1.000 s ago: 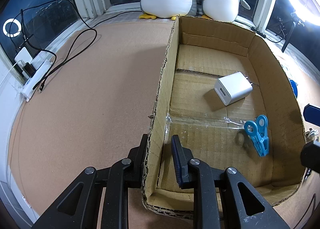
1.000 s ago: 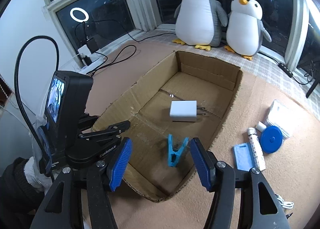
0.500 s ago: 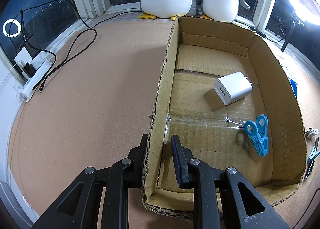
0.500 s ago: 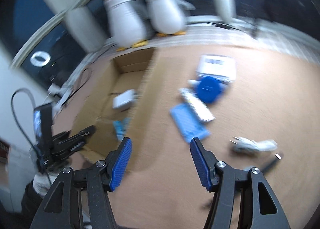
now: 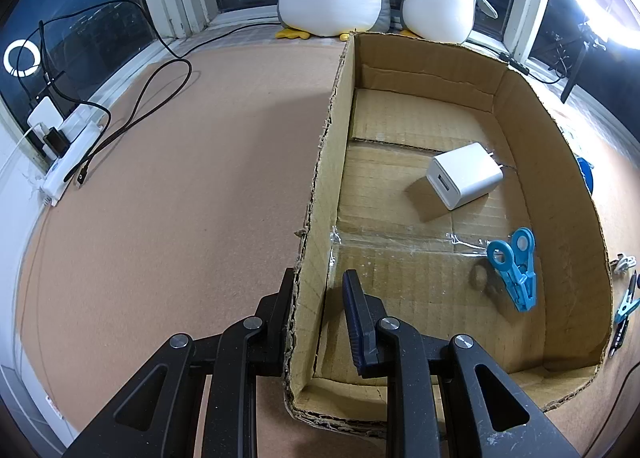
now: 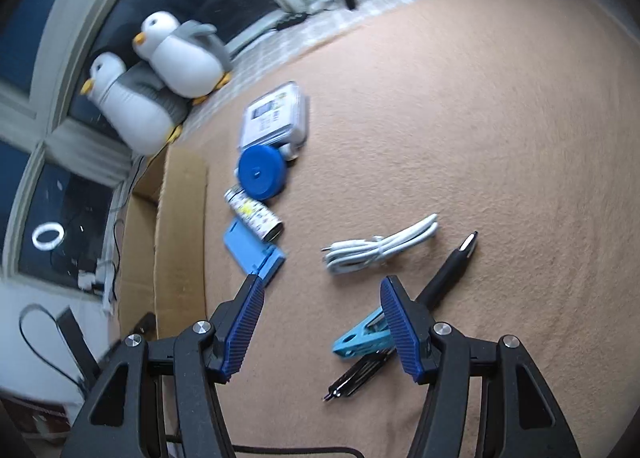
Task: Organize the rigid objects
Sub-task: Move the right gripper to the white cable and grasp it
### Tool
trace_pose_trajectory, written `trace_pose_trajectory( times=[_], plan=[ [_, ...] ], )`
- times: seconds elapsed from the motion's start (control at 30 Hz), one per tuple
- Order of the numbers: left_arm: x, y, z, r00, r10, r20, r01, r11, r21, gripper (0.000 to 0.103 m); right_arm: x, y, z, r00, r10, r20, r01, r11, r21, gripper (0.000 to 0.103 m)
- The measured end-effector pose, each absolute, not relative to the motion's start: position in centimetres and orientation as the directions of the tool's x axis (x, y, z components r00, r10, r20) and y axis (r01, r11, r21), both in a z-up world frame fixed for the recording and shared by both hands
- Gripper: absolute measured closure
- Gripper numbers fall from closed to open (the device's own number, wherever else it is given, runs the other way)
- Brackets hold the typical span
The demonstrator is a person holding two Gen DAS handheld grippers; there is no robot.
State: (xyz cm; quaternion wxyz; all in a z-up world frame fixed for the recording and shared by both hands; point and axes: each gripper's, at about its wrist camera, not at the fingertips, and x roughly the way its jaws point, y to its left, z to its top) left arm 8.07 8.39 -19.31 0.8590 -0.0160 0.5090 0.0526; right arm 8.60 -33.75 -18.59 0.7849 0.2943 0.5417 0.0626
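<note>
The left gripper (image 5: 316, 298) is clamped on the near-left wall of the cardboard box (image 5: 560, 194), which is thereby steadied; a white charger (image 5: 464, 175) at centre and a blue clip (image 5: 514, 266) at four o'clock already lie inside. The right gripper (image 6: 322, 322) is held with jaws apart and empty above the carpet (image 6: 500, 118), a teal clip (image 6: 362, 336) lying at its four o'clock over a black pen (image 6: 444, 274). Fetching is judged to be the step in hand; lowering, centring on the clip and closing are called for next.
</note>
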Motion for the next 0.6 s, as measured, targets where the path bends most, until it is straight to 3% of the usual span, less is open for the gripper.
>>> trace_pose_trajectory(
  times=[0.33,0.6],
  plan=[
    [8.0,8.6,-19.4,0.48,0.069,-0.875,-0.108,0.994,0.019,0.08,10.1,-35.8,-20.9,0.375,0.454,-0.808,0.336,0.746,0.575,0.046],
    [7.9,8.6,-19.4,0.48,0.068,-0.874,-0.108,0.994,0.018,0.08,12.0,-35.1,-21.0,0.363,0.402,-0.841,0.333,0.787,0.52,0.046]
  ],
)
